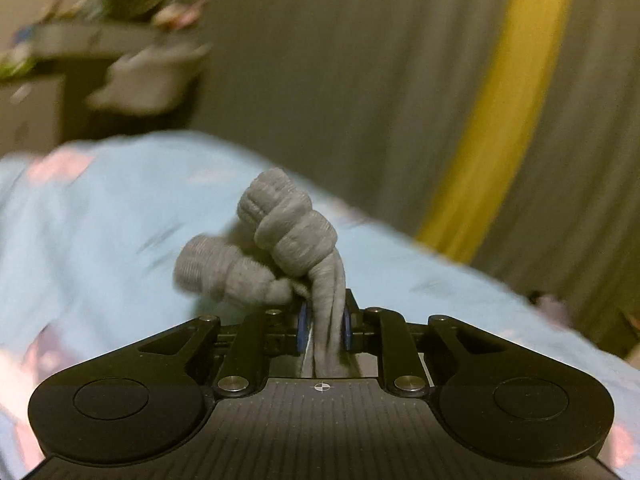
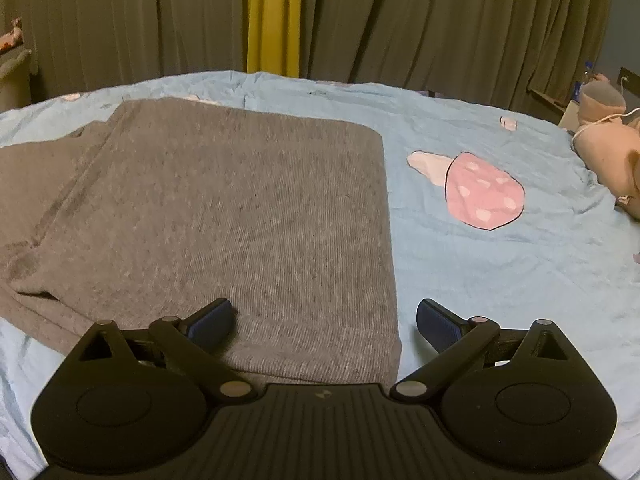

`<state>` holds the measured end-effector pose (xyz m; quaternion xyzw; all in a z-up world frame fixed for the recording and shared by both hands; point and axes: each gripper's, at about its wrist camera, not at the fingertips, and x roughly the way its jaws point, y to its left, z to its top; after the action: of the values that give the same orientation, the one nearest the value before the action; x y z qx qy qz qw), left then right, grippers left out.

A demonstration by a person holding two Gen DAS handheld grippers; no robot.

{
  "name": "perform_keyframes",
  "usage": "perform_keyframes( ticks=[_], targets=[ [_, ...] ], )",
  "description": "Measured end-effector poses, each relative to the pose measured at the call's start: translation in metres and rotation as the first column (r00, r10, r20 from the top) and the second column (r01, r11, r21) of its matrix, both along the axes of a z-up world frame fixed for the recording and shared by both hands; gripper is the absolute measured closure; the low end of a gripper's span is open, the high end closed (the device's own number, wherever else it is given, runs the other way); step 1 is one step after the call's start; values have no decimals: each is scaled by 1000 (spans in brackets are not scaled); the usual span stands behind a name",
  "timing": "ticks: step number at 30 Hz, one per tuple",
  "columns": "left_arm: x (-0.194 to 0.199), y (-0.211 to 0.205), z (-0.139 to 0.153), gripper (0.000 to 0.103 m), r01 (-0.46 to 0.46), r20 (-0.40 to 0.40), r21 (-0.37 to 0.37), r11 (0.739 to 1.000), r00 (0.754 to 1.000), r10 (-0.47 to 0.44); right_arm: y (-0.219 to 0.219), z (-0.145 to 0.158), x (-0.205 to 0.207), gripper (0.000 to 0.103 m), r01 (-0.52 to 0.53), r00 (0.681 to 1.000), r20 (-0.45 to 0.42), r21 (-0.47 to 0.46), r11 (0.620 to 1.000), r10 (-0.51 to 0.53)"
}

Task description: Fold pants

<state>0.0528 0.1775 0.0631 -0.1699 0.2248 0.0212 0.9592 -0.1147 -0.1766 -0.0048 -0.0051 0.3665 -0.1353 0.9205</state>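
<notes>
Your left gripper pinches a bunched fold of the grey knit pants to carry it over; your right gripper hovers, fingers spread, above the hem on the light-blue bed sheet.

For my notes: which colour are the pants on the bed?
Grey pants, shown best in the right wrist view.

Your right tool hangs with fingers spread wide over the near hem of the grey pants; the pants lie folded flat on the blue bed; a pink mushroom print sits right of them; curtains hang behind.
</notes>
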Motion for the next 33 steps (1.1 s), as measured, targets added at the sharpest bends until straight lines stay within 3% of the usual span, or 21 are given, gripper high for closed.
perform_keyframes(
  ticks=[2,4,7,8,10,13,14,15,16,18,20,23,25,27,28,31,33],
  targets=[
    [-11,-38,25,85,103,82,41,994,991,-107,-2,3,-2,4,12,1000,22,8,1000,-12],
    [-23,-83,41,89,217,155,96,972,961,-230,-6,9,-5,4,24,998,57,23,999,-25],
    [-36,-154,44,89,367,171,147,918,905,-390,-15,15,-12,4,52,993,99,68,996,-59],
    [-38,-178,37,95,424,156,157,892,881,-446,-20,16,-13,4,66,992,105,88,994,-75],
    [-45,-223,18,97,528,106,193,827,827,-552,-27,18,-17,4,89,988,115,117,989,-102],
    [-50,-288,-27,79,646,-100,277,711,756,-647,-36,21,-22,4,107,982,137,164,981,-130],
    [-51,-300,-42,79,668,-173,291,685,741,-649,-40,22,-24,4,113,980,143,181,977,-139],
    [-51,-303,-53,74,683,-220,276,677,730,-647,-42,22,-26,4,117,978,149,195,974,-148],
    [-49,-301,-60,66,690,-261,243,682,724,-639,-46,23,-28,4,121,975,158,217,969,-157],
    [-43,-280,-64,60,672,-287,153,725,732,-618,-51,24,-32,4,109,973,171,257,960,-156],
    [-44,-253,-56,45,618,-269,80,782,769,-580,-52,25,-33,4,71,972,194,283,956,-129],
    [-40,-210,-42,40,524,-230,3,852,830,-509,-45,27,-30,4,-4,973,223,275,962,-60],
    [-26,-189,-38,38,494,-234,-74,866,836,-497,-35,28,-26,4,-68,972,235,240,968,10],
    [-14,-168,-37,38,411,-264,-114,905,865,-426,-21,28,-22,4,-123,969,231,161,979,84],
    [-12,-162,-38,38,380,-262,-155,912,874,-408,-13,27,-20,4,-144,969,219,117,983,116],
    [1,-139,-39,34,324,-248,-327,888,877,-412,-1,22,-17,4,-168,972,177,62,984,155],
    [13,-143,-47,30,301,-272,-372,878,869,-413,2,22,-17,4,-165,973,172,51,985,154]
  ],
)
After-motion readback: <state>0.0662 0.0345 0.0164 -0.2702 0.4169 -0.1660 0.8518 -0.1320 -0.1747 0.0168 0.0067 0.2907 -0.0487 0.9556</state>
